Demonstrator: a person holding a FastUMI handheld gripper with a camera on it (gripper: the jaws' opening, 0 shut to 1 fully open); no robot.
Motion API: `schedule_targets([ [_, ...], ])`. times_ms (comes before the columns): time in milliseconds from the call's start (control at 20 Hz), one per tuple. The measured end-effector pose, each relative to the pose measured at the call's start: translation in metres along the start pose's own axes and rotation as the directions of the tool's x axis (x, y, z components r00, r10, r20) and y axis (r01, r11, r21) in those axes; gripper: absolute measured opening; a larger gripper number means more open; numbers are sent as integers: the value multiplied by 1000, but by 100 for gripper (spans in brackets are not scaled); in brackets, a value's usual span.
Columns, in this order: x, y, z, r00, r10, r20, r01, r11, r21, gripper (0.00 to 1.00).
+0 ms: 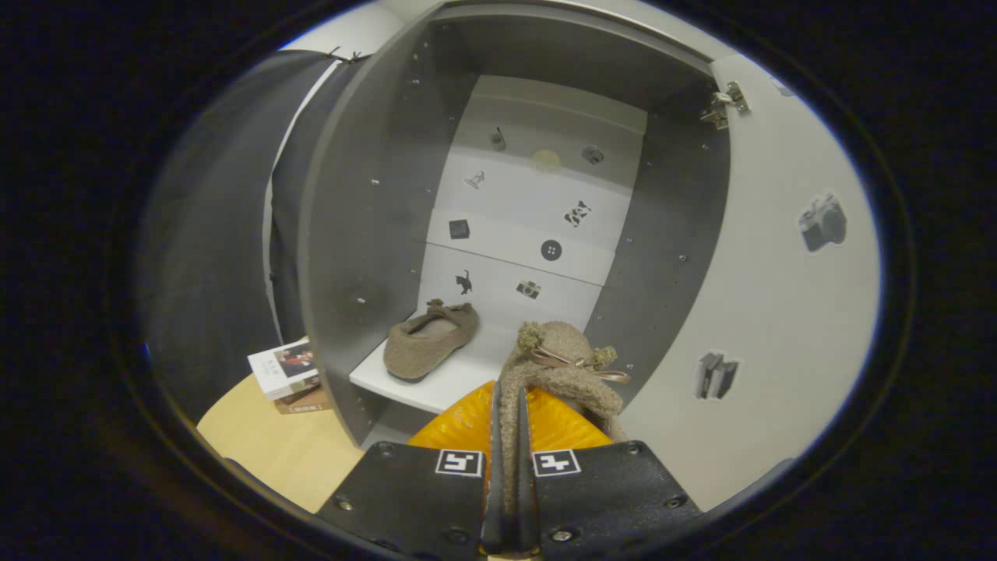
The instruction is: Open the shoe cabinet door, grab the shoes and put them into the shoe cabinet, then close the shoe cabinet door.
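The shoe cabinet (374, 234) stands with its door (779, 296) swung wide to the right. One brown fuzzy slipper (431, 340) lies on the white bottom shelf (436, 386), toward the left wall. My gripper (508, 413) is shut on the second brown slipper (565, 362), both fingers pinching its edge. That slipper, with a ribbon bow and pom-poms, hangs just in front of the shelf's right part, close to the cabinet opening.
The cabinet's back wall (537, 202) carries small stickers, and the open door has stickers too. A stack of small books (287, 374) rests on a light wooden surface (273, 444) left of the cabinet. Dark cloth hangs behind them.
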State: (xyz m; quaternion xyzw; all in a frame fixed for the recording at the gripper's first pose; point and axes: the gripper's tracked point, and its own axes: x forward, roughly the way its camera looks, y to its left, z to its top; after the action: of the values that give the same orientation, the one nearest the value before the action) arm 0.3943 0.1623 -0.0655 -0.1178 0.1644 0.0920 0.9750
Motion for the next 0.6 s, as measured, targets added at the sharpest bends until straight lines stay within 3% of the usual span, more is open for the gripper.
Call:
schedule_targets([
  [600,160,-6,1,997,-78,-19,76,993,-94,11],
])
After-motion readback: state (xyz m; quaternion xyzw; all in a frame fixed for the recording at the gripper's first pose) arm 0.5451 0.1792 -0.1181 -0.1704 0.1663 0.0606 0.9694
